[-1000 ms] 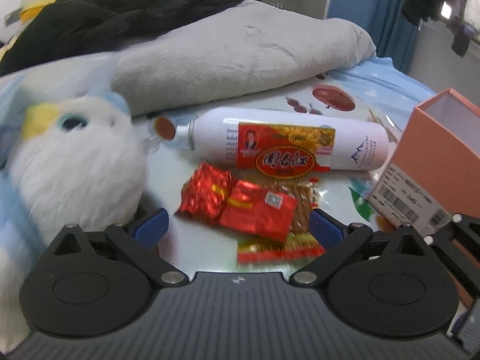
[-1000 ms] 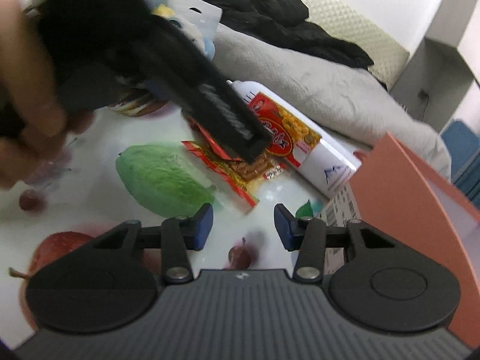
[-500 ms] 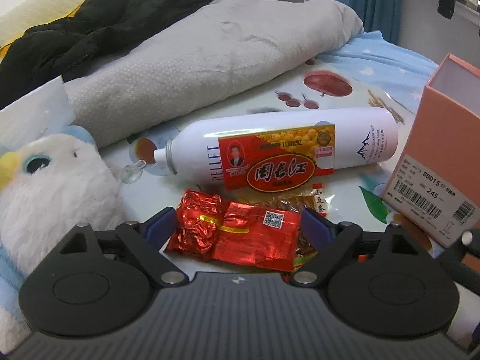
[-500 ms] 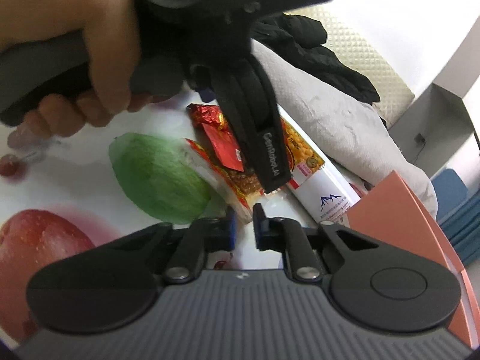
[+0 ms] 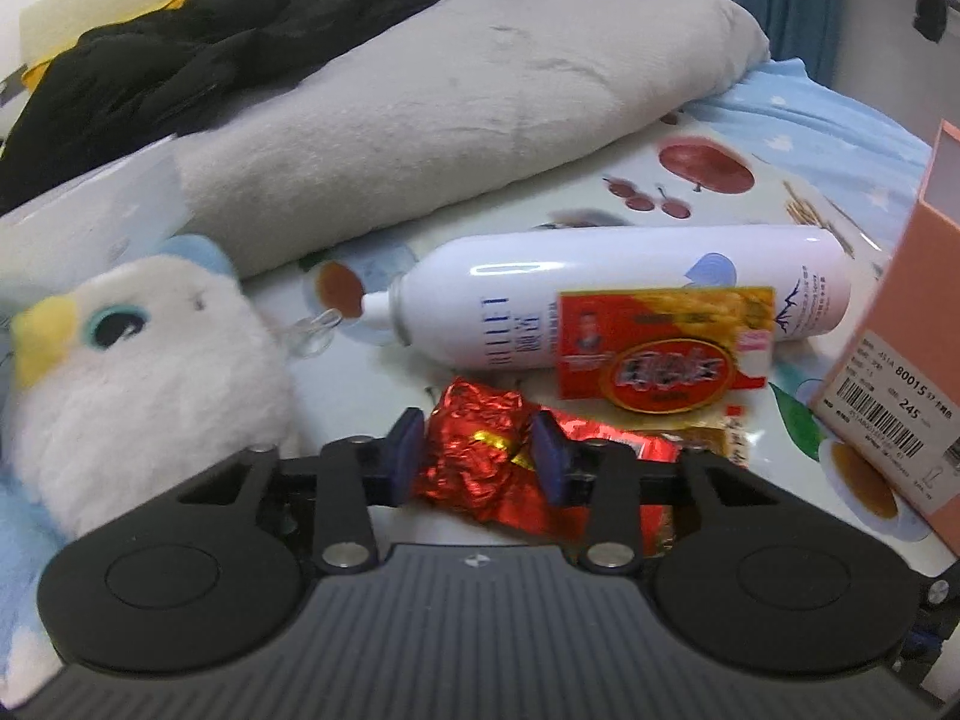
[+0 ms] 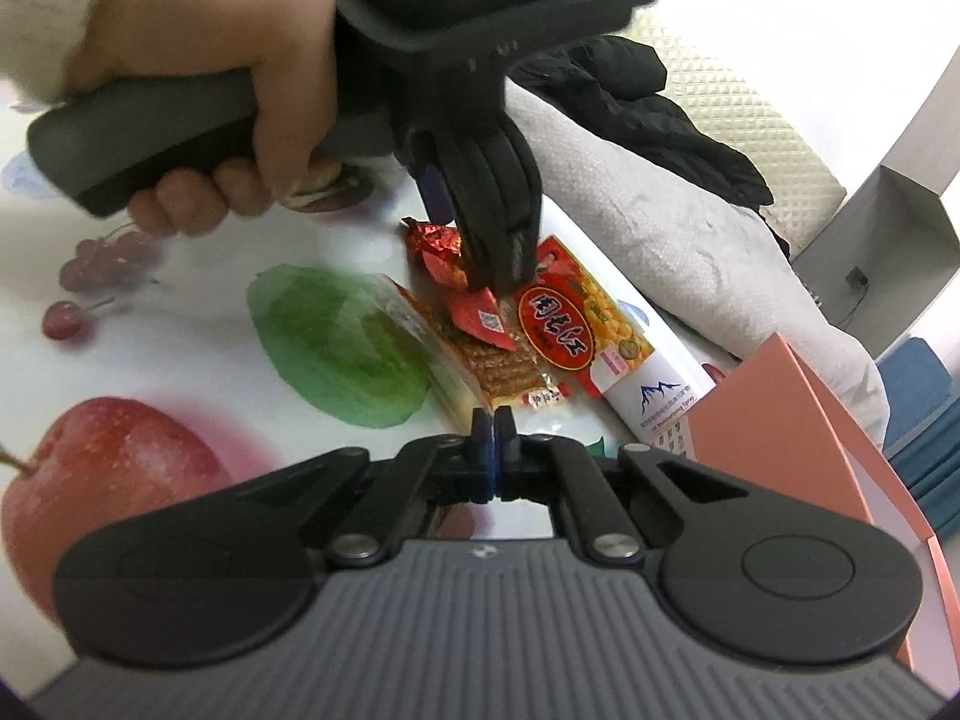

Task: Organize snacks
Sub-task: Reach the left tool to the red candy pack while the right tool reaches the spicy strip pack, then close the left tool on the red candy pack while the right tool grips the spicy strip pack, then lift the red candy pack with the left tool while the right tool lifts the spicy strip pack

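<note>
My left gripper [image 5: 477,447] is shut on a crinkled red foil snack packet [image 5: 474,456], which lies on the fruit-print cloth; the same gripper [image 6: 480,252] and packet [image 6: 444,252] show in the right wrist view. Beneath and beside it lie a clear packet of brown strips [image 6: 498,360] and a red-yellow corn snack packet [image 5: 660,348]. My right gripper [image 6: 493,444] is shut and empty, just in front of the strip packet. An open pink box [image 5: 900,348] stands at the right.
A white spray bottle [image 5: 630,282] lies on its side behind the snacks. A white plush bird [image 5: 138,360] sits at the left. A grey blanket [image 5: 450,102] and black jacket [image 5: 210,30] lie behind. The cloth [image 6: 180,330] has printed fruit.
My left gripper moved forward and closed its fingers on the red foil packet. My right gripper closed fully from nearly shut and stayed empty.
</note>
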